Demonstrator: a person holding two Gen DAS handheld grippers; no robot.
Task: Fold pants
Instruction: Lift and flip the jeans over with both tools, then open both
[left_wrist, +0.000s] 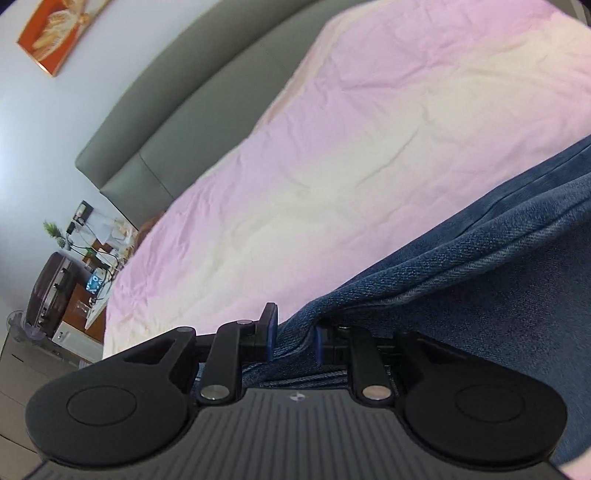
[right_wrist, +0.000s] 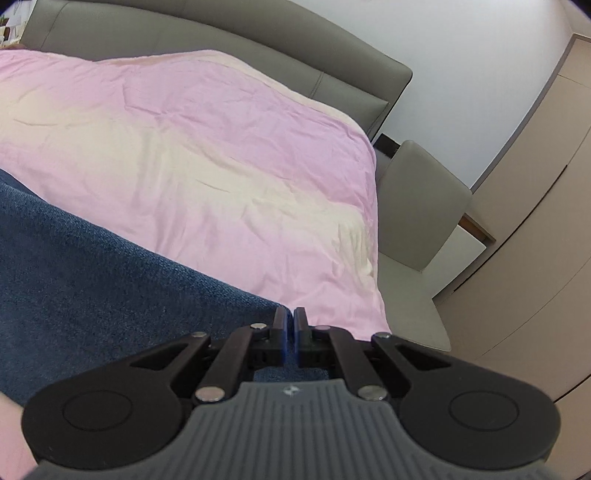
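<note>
Blue denim pants (left_wrist: 461, 266) lie across a pink and cream bedspread (left_wrist: 332, 147). My left gripper (left_wrist: 293, 338) is shut on a bunched fold of the denim at its edge; the cloth fills the gap between the fingers and is lifted. In the right wrist view the pants (right_wrist: 92, 288) spread to the left and below. My right gripper (right_wrist: 290, 332) has its fingers nearly together at the denim's corner, pinching its thin edge above the bedspread (right_wrist: 203, 155).
A grey padded headboard (left_wrist: 177, 122) runs behind the bed, also in the right wrist view (right_wrist: 221, 37). A cluttered nightstand (left_wrist: 92, 251) and a suitcase (left_wrist: 51, 291) stand at the left. A grey chair (right_wrist: 417, 221) and beige wardrobe doors (right_wrist: 535, 221) stand right of the bed.
</note>
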